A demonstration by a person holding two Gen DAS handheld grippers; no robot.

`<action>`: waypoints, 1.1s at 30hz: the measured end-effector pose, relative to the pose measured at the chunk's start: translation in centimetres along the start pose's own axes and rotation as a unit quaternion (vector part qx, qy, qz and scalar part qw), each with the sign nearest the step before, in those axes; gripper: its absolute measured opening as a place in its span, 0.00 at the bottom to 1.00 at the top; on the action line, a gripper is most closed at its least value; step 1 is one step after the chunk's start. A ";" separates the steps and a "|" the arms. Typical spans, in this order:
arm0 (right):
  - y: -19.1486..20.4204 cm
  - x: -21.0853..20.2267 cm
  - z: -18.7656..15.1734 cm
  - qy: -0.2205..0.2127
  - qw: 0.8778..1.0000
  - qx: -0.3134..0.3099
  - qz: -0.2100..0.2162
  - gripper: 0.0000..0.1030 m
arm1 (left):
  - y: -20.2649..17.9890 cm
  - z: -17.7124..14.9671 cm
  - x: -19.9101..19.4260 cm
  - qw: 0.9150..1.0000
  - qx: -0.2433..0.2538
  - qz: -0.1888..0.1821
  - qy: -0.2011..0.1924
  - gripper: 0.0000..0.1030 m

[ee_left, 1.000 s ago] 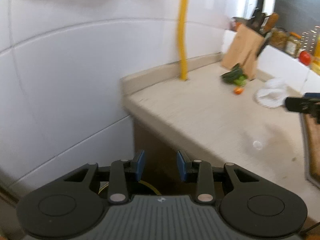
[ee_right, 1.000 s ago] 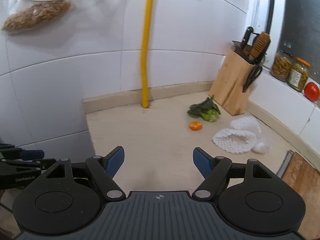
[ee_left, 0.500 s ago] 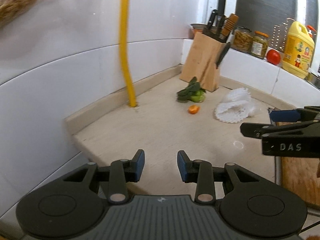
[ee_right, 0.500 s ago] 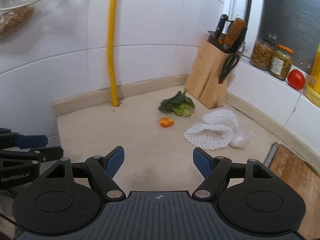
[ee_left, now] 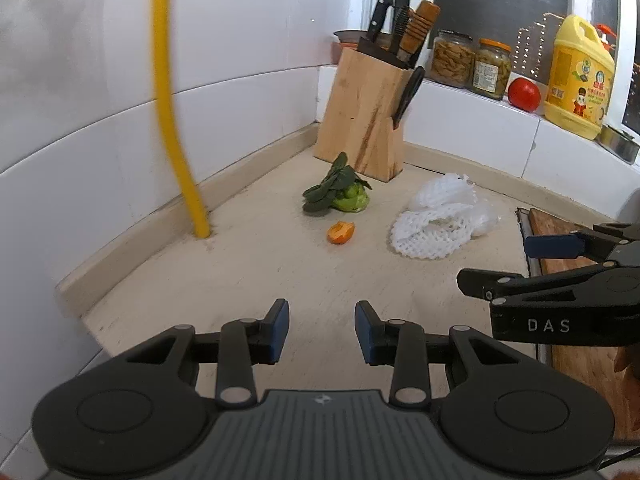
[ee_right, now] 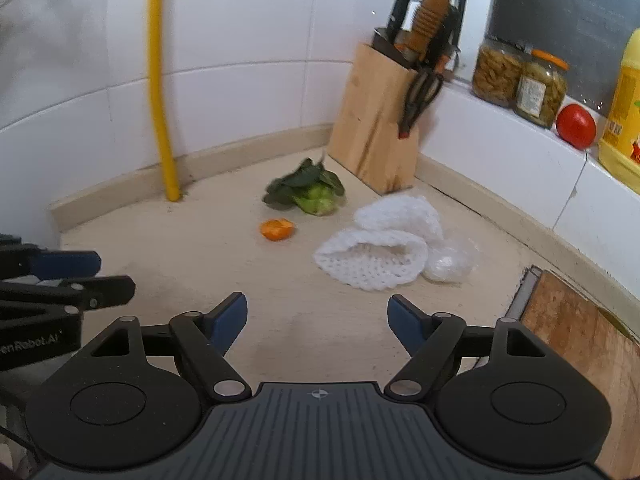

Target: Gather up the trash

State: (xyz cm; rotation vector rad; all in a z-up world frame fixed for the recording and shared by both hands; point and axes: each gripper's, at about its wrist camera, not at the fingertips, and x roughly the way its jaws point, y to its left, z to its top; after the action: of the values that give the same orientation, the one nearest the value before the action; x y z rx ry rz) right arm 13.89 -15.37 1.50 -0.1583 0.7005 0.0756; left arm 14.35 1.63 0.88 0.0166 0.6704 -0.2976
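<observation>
I judge the white foam net (ee_right: 372,260) light, soft and springy, best pinched at its folded rim, while the orange peel (ee_right: 277,229) is small and maybe slick and the limp greens (ee_right: 310,190) want a hold at the stalk. All three lie on the desk (ee_right: 200,264) near the knife block (ee_right: 376,128). My left gripper (ee_left: 322,330) has narrow, empty jaws; my right gripper (ee_right: 316,320) has its jaws spread wide and empty.
</observation>
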 end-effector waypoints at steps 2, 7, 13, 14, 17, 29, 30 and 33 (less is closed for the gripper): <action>-0.9 0.7 0.1 0.008 1.000 0.006 -0.004 0.80 | -0.3 0.5 0.8 1.000 0.006 -0.001 0.002 0.31; -3.0 2.3 0.4 0.018 1.000 0.017 -0.018 0.80 | -0.8 1.9 3.1 1.000 0.014 -0.004 0.010 0.31; -5.9 3.7 0.9 0.024 0.999 0.033 -0.023 0.81 | -1.1 4.0 6.8 1.000 0.023 -0.004 0.021 0.31; -6.4 3.9 0.9 0.025 0.999 0.036 -0.023 0.81 | -1.2 4.4 7.4 0.999 0.025 -0.002 0.022 0.31; -7.9 4.5 0.9 0.027 0.998 0.049 -0.016 0.82 | -1.6 5.2 9.7 0.999 0.032 0.003 0.029 0.31; -12.0 8.0 1.6 0.034 0.997 0.068 -0.013 0.82 | -2.3 7.0 17.2 0.996 0.041 0.011 0.073 0.31; -12.3 8.2 1.6 0.035 0.997 0.071 -0.013 0.82 | -2.4 7.1 17.6 0.996 0.045 0.013 0.075 0.31; -13.2 8.5 1.5 0.037 0.996 0.078 -0.012 0.82 | -2.5 7.3 18.7 0.995 0.051 0.011 0.080 0.31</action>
State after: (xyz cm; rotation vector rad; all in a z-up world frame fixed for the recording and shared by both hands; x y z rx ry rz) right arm 22.96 -27.97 -1.30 -0.0207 0.7745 -0.0080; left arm 31.98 -6.52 -4.65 0.1476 0.8129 -0.3113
